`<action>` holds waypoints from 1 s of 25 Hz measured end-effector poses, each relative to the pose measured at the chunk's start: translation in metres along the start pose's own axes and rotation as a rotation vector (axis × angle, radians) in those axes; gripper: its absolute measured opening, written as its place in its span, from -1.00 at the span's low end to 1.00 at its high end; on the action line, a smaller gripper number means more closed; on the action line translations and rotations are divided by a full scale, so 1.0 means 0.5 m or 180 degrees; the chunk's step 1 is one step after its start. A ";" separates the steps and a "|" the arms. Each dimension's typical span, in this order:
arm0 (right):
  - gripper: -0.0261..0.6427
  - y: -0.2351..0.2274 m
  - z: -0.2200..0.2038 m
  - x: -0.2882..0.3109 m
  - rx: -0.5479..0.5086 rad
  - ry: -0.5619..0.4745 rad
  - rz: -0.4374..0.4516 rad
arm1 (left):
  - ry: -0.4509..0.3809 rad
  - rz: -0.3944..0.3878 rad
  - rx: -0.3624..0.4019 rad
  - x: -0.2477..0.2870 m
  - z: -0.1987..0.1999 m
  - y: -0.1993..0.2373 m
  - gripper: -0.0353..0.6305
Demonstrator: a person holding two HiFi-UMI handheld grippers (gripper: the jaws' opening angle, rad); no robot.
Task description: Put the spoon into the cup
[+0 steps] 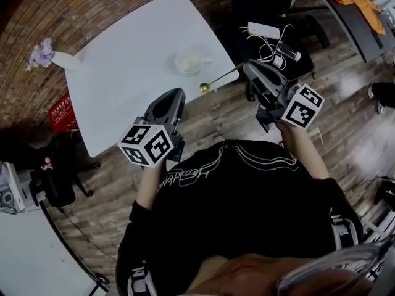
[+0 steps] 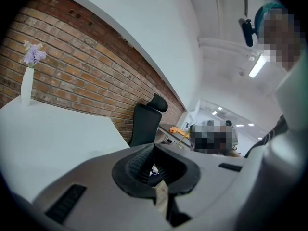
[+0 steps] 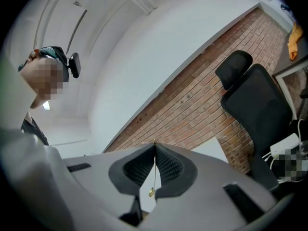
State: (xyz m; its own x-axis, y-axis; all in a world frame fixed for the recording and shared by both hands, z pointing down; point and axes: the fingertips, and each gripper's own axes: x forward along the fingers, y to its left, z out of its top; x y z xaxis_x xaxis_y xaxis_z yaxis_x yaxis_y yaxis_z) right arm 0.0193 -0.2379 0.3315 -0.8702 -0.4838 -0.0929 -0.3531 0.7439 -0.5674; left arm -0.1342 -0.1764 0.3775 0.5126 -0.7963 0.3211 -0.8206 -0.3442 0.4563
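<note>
A white cup (image 1: 190,63) stands on the white table (image 1: 123,85) near its right corner. A thin gold spoon (image 1: 219,79) hangs just past the table's edge, its bowl toward me and low, to the right of the cup. My right gripper (image 1: 246,66) is shut on the spoon's handle; in the right gripper view the spoon (image 3: 153,174) dangles between the closed pads. My left gripper (image 1: 178,92) hovers over the table's near edge, below the cup, shut with nothing held. In the left gripper view its jaws (image 2: 154,148) meet at the tips.
A white vase with purple flowers (image 1: 44,55) stands at the table's far left corner. A black office chair (image 1: 271,23) carrying a white power strip (image 1: 264,30) and cables sits right of the table. A desk with an orange cloth (image 1: 358,3) is at the top right.
</note>
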 end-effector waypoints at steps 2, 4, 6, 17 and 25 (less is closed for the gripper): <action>-0.92 -0.008 -0.004 0.025 0.0011 -0.0020 -0.0030 | 0.0001 0.0028 -0.0019 -0.003 0.005 0.024 -0.88; -0.92 -0.015 -0.009 0.046 0.0024 -0.0022 -0.0057 | -0.0002 0.0038 -0.0042 -0.006 0.007 0.040 -0.88; -0.92 -0.017 -0.013 0.064 0.0021 0.0001 -0.0054 | -0.0012 0.0050 -0.0059 -0.009 0.009 0.053 -0.88; -0.92 -0.052 -0.029 0.148 -0.0044 0.0221 -0.0066 | -0.0103 0.0126 -0.0247 -0.005 0.013 0.119 -0.88; -0.92 -0.122 -0.044 0.222 -0.0023 0.0387 -0.0101 | -0.0059 0.0225 -0.0359 0.037 0.032 0.185 -0.88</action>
State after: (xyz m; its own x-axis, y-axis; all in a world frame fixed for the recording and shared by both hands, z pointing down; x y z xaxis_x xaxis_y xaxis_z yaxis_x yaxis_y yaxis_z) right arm -0.0632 -0.3269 0.3739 -0.8936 -0.4481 0.0252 -0.3832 0.7325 -0.5626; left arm -0.2047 -0.2308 0.4121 0.4488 -0.8261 0.3408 -0.8204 -0.2296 0.5237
